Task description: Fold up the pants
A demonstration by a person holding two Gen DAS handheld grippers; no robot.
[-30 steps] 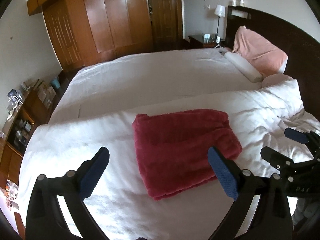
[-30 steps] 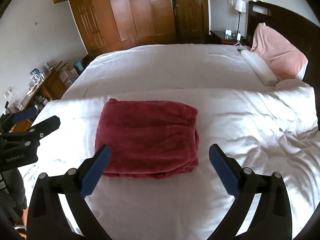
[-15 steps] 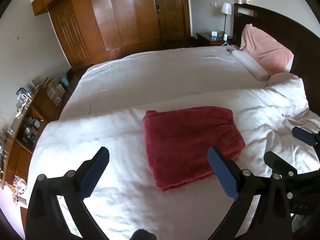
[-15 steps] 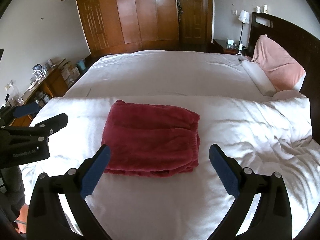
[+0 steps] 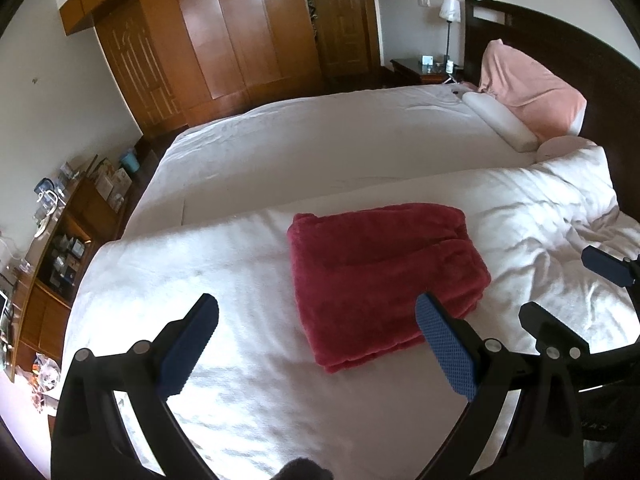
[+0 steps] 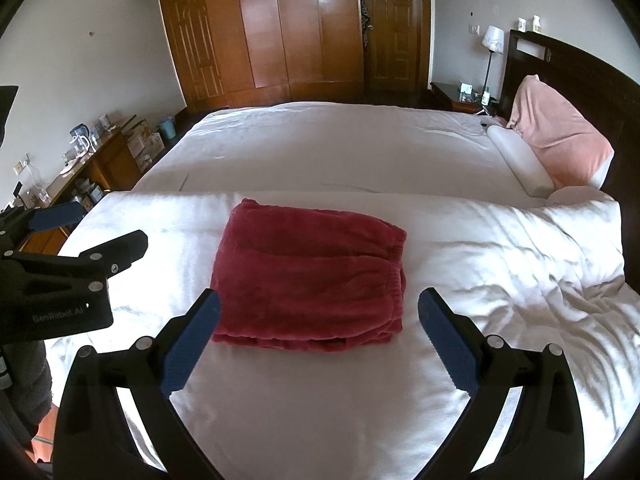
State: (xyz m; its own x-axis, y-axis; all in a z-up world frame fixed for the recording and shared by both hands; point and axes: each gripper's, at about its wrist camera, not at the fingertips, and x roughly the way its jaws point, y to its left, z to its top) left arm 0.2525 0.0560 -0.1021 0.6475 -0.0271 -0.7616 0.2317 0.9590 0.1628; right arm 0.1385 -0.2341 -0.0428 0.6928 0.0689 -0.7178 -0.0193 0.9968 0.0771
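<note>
**Red pants folded on the bed, both grippers empty**

Red fleece pants point(image 5: 384, 280) lie folded into a thick rectangle on the white duvet point(image 5: 240, 360), as I see them through the left wrist camera. My left gripper point(image 5: 318, 338) hangs above the bedding with its jaws spread wide, holding nothing, the pants ahead and to the right between the blue pads. My right gripper point(image 5: 572, 292) shows at the right edge. A pink pillow point(image 5: 528, 88) leans on the dark headboard.

From the right wrist camera, the pants point(image 6: 308, 276) sit straight ahead, elastic waistband on the right side. My right gripper point(image 6: 319, 334) has its jaws spread apart and empty, clear of the cloth. My left gripper point(image 6: 92, 236) juts in from the left, also parted. Wooden wardrobes point(image 6: 280, 28) stand behind the bed.
</note>
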